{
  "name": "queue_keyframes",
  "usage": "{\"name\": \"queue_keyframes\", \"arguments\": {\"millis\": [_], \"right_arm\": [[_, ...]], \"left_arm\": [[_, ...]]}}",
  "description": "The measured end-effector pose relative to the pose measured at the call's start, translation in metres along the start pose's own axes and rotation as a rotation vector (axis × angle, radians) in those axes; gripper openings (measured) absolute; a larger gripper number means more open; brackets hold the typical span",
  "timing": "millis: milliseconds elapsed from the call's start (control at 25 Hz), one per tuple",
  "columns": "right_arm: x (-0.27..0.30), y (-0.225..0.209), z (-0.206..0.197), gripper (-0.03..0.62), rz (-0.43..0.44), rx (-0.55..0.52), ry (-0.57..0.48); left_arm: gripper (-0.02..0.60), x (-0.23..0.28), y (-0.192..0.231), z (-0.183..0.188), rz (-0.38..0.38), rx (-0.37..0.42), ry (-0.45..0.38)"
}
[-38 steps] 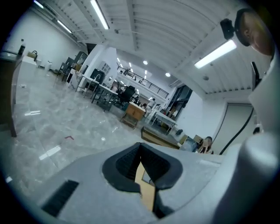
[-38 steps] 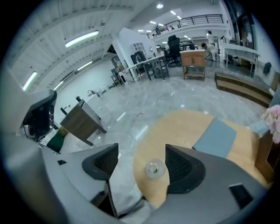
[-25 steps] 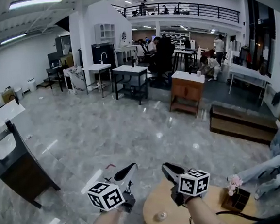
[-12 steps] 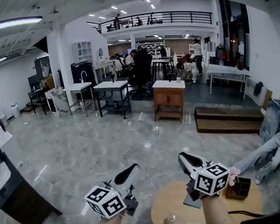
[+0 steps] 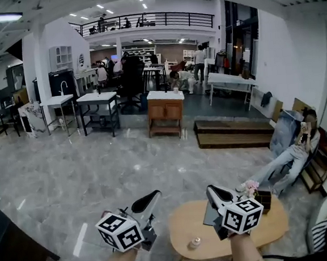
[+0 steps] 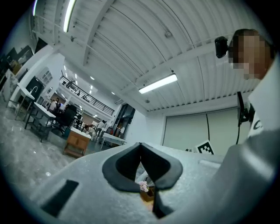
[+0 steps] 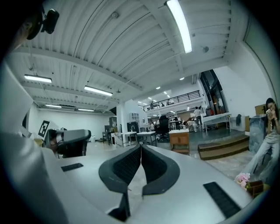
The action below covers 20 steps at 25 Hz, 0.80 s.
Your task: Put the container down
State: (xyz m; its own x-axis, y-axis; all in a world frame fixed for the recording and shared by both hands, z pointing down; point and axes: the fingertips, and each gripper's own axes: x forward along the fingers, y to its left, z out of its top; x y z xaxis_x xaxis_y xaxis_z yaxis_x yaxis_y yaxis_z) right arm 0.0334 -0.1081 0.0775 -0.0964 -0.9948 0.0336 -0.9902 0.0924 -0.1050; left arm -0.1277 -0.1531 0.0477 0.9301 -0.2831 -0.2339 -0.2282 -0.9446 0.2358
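Left gripper (image 5: 152,196) held low over the floor, jaws together at the tips, nothing between. Right gripper (image 5: 213,192) above the round wooden table (image 5: 271,225), jaws closing onto each other – pads met, nothing gripped. Small clear container (image 5: 194,243) standing on the table near its front edge, between the two grippers, touched by neither. Dark box with pink flowers (image 5: 259,195) at the table's far right edge. Beyond the table, grey marbled floor (image 5: 98,167), wide and bare through the middle. Farther out – wooden cabinet (image 5: 164,111), low wooden platform (image 5: 235,132), white tables (image 5: 58,101) at left, railed balcony (image 5: 142,22) above. Seated person (image 5: 293,150) close on the right, dark furniture (image 5: 14,248) at lower left.
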Motion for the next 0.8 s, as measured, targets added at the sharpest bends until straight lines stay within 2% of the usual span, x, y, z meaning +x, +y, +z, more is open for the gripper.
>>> {"name": "queue_keyframes", "arguments": {"millis": [160, 400, 800], "right_arm": [[-0.015, 0.038, -0.031, 0.015, -0.081, 0.003, 0.055], [-0.027, 0.07, -0.077, 0.015, -0.147, 0.067, 0.121], [-0.046, 0.081, -0.092, 0.015, -0.219, 0.077, 0.136]], "left_arm": [[0.015, -0.037, 0.001, -0.011, -0.069, -0.026, 0.049], [0.015, -0.077, 0.01, -0.035, -0.086, -0.066, 0.124], [0.015, -0.093, 0.005, -0.045, -0.131, -0.092, 0.139]]}}
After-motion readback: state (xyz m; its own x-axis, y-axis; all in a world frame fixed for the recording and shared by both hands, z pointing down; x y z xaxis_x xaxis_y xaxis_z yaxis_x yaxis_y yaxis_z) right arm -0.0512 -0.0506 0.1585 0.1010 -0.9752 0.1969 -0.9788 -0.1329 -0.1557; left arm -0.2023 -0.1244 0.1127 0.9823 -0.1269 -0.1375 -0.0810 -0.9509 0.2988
